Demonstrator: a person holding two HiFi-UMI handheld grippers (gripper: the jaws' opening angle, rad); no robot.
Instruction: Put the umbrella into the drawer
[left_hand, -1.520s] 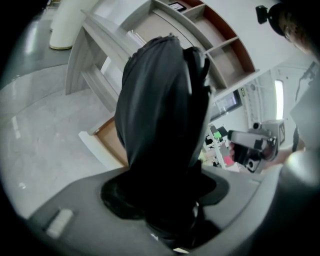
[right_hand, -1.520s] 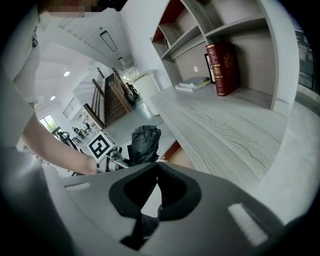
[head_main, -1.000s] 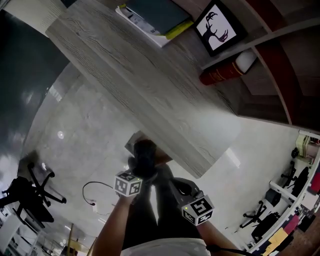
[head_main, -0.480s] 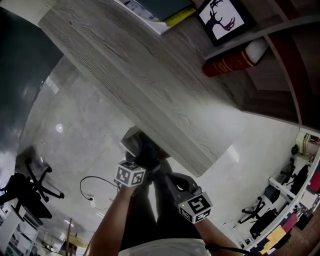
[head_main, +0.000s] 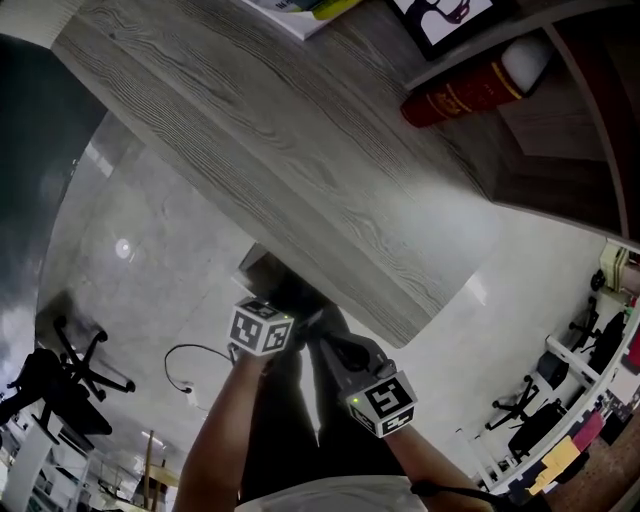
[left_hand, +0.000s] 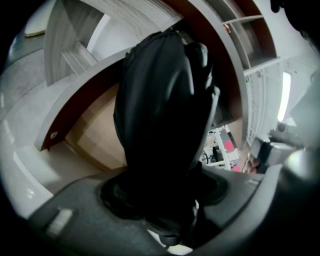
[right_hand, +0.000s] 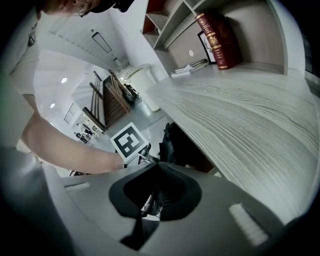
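Observation:
My left gripper (head_main: 283, 306) is shut on a black folded umbrella (left_hand: 160, 110), which fills the middle of the left gripper view. Behind the umbrella an open drawer (left_hand: 92, 135) shows a pale wooden inside and a red-brown front. In the head view the umbrella (head_main: 292, 292) hangs at the edge of the grey wooden desk (head_main: 300, 150), partly hidden by it. My right gripper (right_hand: 157, 164) is shut and holds nothing; it hangs just to the right of the left one (right_hand: 127, 141), with the umbrella (right_hand: 172, 142) ahead of it below the desk edge.
On the desk (right_hand: 240, 115) stand a red book (head_main: 465, 88), a framed picture (head_main: 445, 12) and a stack of papers (head_main: 300, 10). A cable (head_main: 185, 365) and an office chair (head_main: 60, 375) are on the pale floor to the left.
Both grippers have sunk lower along the desk edge. The left one has carried the umbrella down and in toward the drawer under the desk.

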